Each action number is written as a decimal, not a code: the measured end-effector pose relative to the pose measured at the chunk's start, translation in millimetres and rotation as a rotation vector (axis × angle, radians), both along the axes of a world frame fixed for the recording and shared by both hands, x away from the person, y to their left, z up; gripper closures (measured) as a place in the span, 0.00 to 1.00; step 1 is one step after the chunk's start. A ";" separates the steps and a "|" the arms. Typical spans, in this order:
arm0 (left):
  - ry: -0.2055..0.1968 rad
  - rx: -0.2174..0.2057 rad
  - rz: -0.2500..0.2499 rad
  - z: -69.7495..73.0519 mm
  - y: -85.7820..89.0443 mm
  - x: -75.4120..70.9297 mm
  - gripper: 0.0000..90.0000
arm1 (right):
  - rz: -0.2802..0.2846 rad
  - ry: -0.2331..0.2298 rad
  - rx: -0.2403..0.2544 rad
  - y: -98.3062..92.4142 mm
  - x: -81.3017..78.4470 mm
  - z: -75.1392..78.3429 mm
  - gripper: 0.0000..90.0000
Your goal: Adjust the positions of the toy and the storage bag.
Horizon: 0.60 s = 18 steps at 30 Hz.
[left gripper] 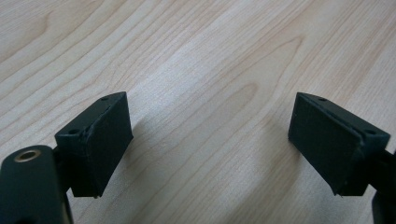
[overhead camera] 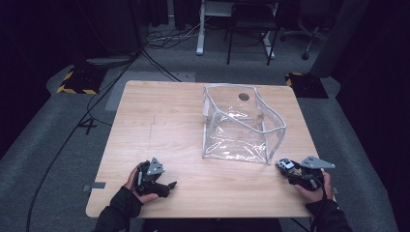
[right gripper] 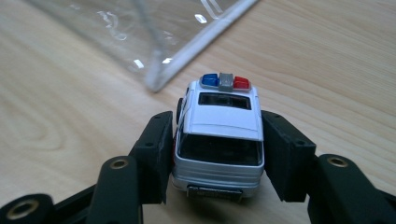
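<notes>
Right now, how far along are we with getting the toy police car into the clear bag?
Done: the right tongs are clamped on the toy police car by its sides. In hand: the car sits just outside the near right corner of the clear bag, over the table. Left: probably lifting it over the rim and releasing it inside. The left tongs are open with nothing between them.

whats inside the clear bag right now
Nothing shows inside the clear bag: through its walls only the table shows. The toy police car is outside it, gripped in the right tongs near its front corner.
</notes>
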<state>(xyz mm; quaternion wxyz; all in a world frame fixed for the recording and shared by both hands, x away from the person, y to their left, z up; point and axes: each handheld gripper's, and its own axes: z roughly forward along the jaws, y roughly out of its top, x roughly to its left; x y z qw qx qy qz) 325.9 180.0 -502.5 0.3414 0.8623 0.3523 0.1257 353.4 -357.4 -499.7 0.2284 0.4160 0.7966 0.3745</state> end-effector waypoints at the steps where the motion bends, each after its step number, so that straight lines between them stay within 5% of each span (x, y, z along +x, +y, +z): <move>1: 0.003 0.001 -0.005 0.0 0.0 0.5 0.15 | -0.014 0.000 0.001 -2.5 2.8 -0.2 0.53; 10: 0.000 0.004 -0.003 0.3 -0.1 2.6 0.15 | -0.055 0.045 0.010 -7.2 19.6 -1.9 0.53; 18: -0.001 0.004 -0.003 0.2 -0.2 2.6 0.15 | -0.044 0.054 0.020 -8.3 19.5 -2.1 0.51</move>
